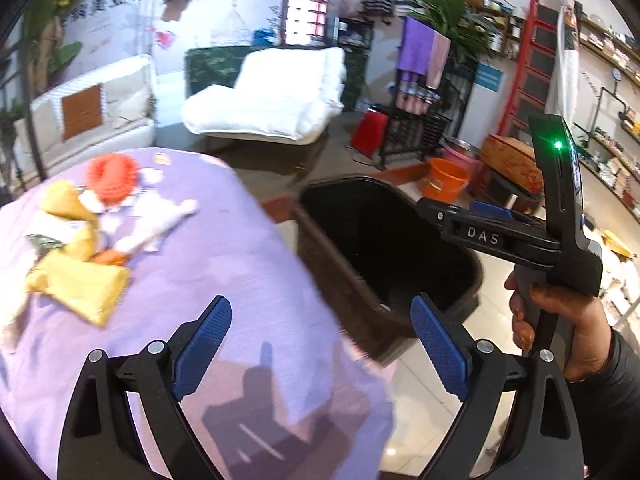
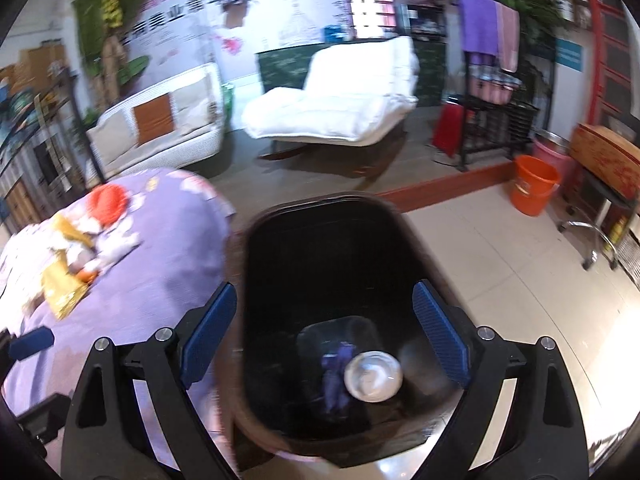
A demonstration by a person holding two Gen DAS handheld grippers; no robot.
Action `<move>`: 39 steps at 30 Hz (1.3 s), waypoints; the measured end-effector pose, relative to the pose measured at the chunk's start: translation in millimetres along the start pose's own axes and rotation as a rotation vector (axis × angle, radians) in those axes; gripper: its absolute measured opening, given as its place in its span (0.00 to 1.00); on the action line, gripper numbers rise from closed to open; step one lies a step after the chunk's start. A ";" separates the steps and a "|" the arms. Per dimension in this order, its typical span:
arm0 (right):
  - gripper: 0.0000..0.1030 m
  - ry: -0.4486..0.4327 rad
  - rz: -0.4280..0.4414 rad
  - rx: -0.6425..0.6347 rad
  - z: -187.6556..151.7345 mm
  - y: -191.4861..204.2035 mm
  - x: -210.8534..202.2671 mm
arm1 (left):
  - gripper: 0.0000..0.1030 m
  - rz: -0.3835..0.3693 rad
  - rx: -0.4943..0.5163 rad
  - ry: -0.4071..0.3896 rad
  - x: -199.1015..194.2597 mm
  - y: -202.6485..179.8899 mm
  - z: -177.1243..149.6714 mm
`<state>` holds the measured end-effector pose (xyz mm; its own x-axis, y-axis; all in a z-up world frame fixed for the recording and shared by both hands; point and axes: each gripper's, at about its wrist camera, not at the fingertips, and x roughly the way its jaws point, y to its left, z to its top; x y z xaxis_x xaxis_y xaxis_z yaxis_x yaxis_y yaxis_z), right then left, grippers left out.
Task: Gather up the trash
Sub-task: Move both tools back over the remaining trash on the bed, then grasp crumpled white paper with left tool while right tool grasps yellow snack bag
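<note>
A: Item one, largest first?

B: The table under its lilac cloth (image 1: 248,280), beside the dark trash bin (image 2: 320,240) on the tiled floor. The two sat just beside each other.

A: Bin contents?

B: From my right wrist view I logged a round silvery lid-like piece (image 2: 373,376) and something purple (image 2: 336,380) at the bottom.

A: Trash on the cloth?

B: One heap: yellow wrappers (image 1: 80,284), an orange-red net ball (image 1: 112,180), white crumpled tissue (image 1: 156,224).

A: Claws?

B: My left gripper (image 1: 320,356) was spread wide, holding nothing, over the table edge. My right gripper (image 2: 324,340) was likewise spread wide and bare, above the bin mouth.
</note>
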<state>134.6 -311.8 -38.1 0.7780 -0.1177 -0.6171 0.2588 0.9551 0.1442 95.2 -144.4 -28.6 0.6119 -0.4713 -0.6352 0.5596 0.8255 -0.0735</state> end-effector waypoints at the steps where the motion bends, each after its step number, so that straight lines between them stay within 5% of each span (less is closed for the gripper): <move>1: 0.86 0.003 0.016 -0.012 -0.9 7.4 0.2 | 0.88 0.026 0.000 -0.005 -5.0 5.1 -2.2; 24: 0.86 0.093 0.415 -0.447 -29.7 232.5 11.9 | 0.88 0.437 -0.278 -0.013 -79.2 162.5 -53.7; 31: 0.85 0.103 0.438 -0.591 -34.4 276.4 23.9 | 0.88 0.505 -0.365 0.007 -80.2 210.8 -50.0; 39: 0.71 0.137 0.409 -0.753 -48.7 319.7 47.5 | 0.88 0.573 -0.404 0.082 -62.5 258.3 -37.2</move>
<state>226.5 1.2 -59.1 0.6389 0.2622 -0.7232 -0.5118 0.8467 -0.1452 180.7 109.8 -36.5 0.6951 0.0839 -0.7140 -0.0996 0.9948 0.0199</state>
